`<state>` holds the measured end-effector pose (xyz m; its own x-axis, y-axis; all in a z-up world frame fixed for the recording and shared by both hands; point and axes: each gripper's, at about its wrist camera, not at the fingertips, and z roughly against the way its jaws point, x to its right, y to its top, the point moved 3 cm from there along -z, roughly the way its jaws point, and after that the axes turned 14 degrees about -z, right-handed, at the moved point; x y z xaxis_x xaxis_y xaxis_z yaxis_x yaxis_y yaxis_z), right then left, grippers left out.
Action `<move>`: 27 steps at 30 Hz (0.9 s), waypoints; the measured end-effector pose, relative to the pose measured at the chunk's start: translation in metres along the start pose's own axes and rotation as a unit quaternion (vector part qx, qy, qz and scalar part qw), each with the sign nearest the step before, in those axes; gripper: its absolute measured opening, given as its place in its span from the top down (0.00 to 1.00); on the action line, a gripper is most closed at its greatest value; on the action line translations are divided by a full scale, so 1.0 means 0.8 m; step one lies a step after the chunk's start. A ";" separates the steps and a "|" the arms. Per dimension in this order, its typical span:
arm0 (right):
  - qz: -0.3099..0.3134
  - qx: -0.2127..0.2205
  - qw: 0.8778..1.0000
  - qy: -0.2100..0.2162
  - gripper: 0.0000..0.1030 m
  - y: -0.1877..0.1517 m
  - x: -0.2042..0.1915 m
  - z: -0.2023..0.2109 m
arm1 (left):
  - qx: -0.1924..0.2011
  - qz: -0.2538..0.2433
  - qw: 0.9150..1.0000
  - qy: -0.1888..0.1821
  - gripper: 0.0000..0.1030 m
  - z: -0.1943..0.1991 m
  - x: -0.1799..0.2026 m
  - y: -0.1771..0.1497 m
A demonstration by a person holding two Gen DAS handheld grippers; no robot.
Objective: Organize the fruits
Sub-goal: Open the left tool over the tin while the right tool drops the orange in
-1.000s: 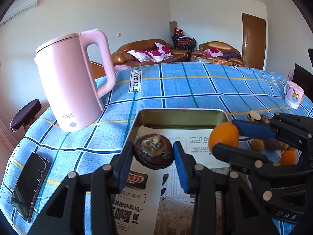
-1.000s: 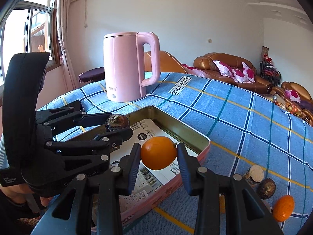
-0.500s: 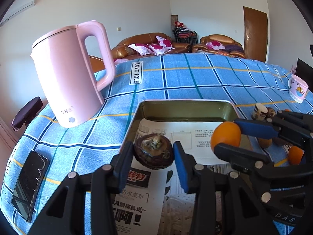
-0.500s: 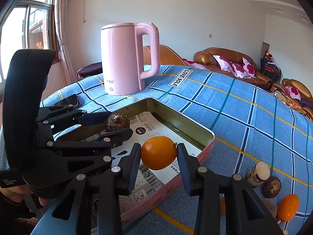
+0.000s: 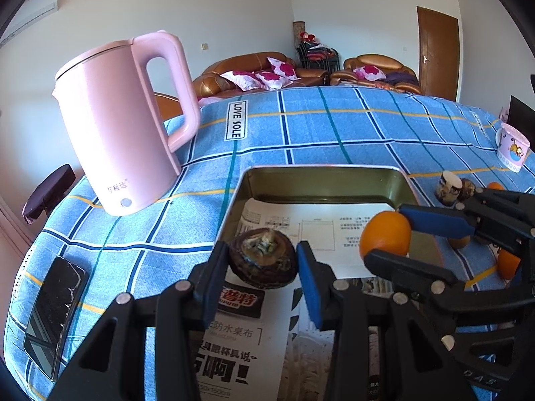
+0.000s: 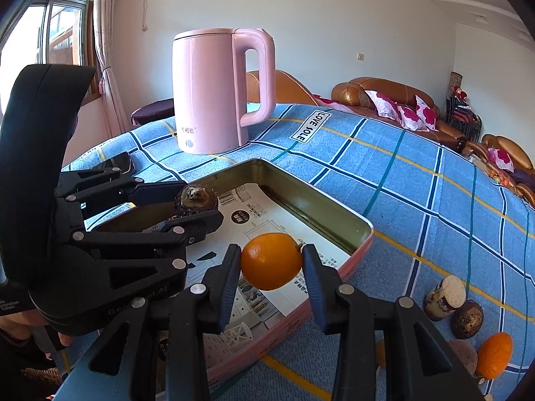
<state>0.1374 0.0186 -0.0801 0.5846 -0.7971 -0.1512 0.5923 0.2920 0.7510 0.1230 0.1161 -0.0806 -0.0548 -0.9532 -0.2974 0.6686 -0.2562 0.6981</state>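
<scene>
A dark brown fruit (image 5: 262, 258) is clamped in the left gripper (image 5: 262, 267); an orange (image 6: 271, 261) is clamped in the right gripper (image 6: 271, 269), both held above the paper-lined tin tray (image 6: 334, 214).

"LOVE SOLE" on tablecloth label (image 5: 236, 120); Chinese print on tray paper (image 5: 227, 361).

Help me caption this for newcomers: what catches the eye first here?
The tall pink kettle on the blue checked tablecloth, behind the paper-lined tin tray. Over the tray, the right gripper holds an orange and the left gripper a dark brown fruit.
</scene>
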 end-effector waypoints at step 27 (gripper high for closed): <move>-0.033 0.039 0.999 -0.012 0.39 -0.014 0.020 0.061 | 0.056 0.011 0.998 -0.004 0.16 0.064 0.020 0.007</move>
<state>0.1133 -0.0233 -0.0595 0.5320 -0.8260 -0.1862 0.5832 0.1981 0.7878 0.0885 0.0913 -0.0480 -0.0469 -0.9599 -0.2763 0.5822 -0.2510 0.7733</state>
